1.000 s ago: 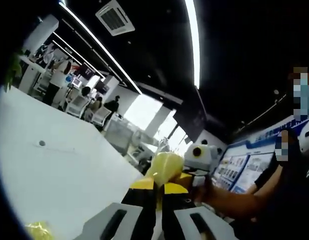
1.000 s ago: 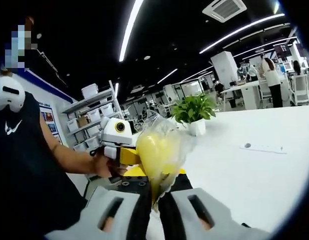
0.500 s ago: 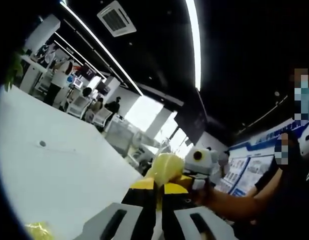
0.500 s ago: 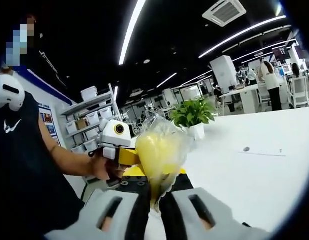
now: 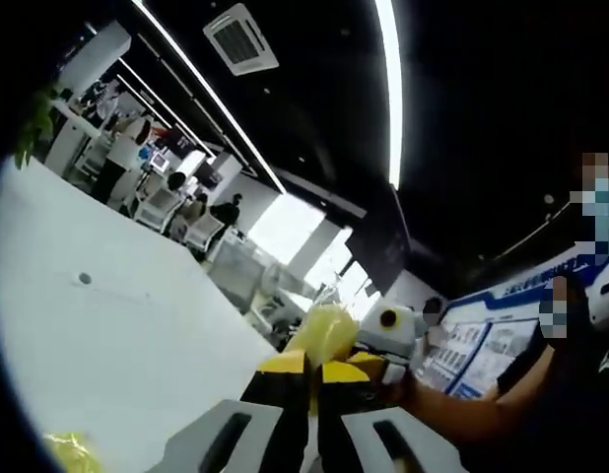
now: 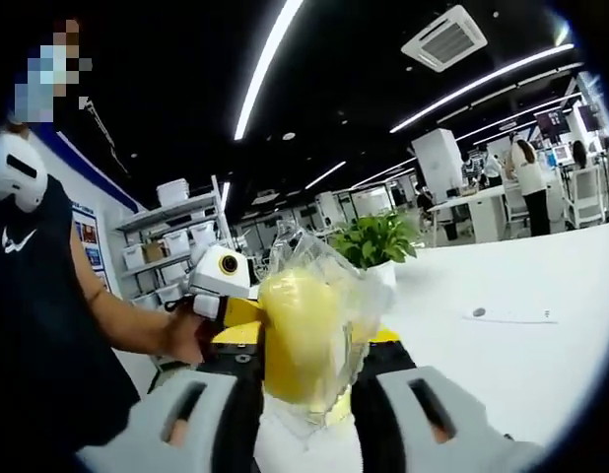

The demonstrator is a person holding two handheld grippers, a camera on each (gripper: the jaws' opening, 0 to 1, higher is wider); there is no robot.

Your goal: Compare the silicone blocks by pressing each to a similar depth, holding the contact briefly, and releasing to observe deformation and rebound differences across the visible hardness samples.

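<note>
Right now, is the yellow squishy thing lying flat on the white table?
No, the yellow block in its clear bag is up in the air, held between the jaws of the right gripper, above the white table.

A yellow silicone block (image 6: pixel 297 340) wrapped in crinkled, glossy clear plastic film (image 6: pixel 336 266); the white table (image 6: pixel 502 365) looks smooth and matt.

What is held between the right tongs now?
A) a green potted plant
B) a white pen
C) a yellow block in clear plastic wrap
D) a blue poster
C: in the right gripper view, the right tongs close on the yellow block, with crinkled clear wrap around it.
</note>
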